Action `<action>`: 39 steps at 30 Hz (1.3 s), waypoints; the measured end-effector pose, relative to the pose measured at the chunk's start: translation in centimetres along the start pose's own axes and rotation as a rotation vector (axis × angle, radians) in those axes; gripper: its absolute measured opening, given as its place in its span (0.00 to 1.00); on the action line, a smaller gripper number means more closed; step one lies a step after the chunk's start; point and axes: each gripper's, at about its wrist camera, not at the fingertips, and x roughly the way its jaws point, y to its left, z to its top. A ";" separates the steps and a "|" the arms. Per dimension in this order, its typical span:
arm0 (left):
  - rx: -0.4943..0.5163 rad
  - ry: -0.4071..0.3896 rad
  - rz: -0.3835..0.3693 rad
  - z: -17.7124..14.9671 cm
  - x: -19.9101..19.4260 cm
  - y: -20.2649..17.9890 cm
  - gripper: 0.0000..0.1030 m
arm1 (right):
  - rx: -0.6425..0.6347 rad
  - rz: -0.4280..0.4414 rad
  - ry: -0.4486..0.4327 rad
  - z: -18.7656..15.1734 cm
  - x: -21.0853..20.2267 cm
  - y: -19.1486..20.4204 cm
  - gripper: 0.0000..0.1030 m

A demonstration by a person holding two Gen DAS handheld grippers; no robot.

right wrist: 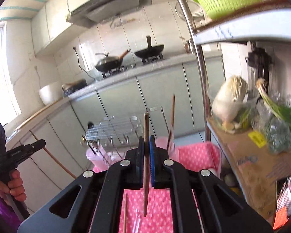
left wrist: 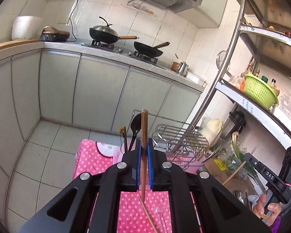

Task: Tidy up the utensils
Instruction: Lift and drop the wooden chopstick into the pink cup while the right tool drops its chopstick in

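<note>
My left gripper [left wrist: 144, 142] is shut on a brown wooden chopstick [left wrist: 144, 128] held upright above the pink polka-dot tablecloth [left wrist: 91, 159]. Just beyond it stands a holder with a black spoon [left wrist: 135, 126] and dark chopsticks [left wrist: 125, 137]. Another chopstick [left wrist: 148, 215] lies on the cloth below. My right gripper [right wrist: 147, 142] is shut on a second brown chopstick [right wrist: 146, 128], also upright. Ahead of it are pink cups [right wrist: 96, 155], one with a chopstick [right wrist: 172, 114] standing in it. A chopstick [right wrist: 125, 211] lies on the cloth. The left gripper also shows in the right wrist view [right wrist: 39, 142].
A wire dish rack [left wrist: 182, 136] stands at the table's far edge. A metal shelf [left wrist: 252, 104] on the right holds a green basket [left wrist: 260, 91], vegetables and a cardboard box [right wrist: 258, 167]. Kitchen counter with woks [left wrist: 104, 33] lies across the tiled floor.
</note>
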 end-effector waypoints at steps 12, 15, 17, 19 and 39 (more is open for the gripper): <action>-0.014 -0.126 0.034 7.1 0.1 -0.6 0.05 | -0.010 -0.013 -0.182 7.9 0.4 1.0 0.05; -0.010 -0.144 0.055 8.0 1.0 -0.4 0.05 | -0.020 -0.035 -0.214 8.8 1.0 1.1 0.05; 0.005 -0.153 0.079 8.2 1.7 -0.3 0.05 | -0.044 -0.064 -0.236 9.2 1.5 1.3 0.05; 0.017 -0.140 0.095 8.1 2.9 -0.3 0.05 | -0.064 -0.087 -0.237 9.3 2.3 1.3 0.05; 0.040 0.104 0.161 1.8 11.8 1.4 0.06 | -0.067 -0.126 0.022 2.9 9.9 -0.2 0.05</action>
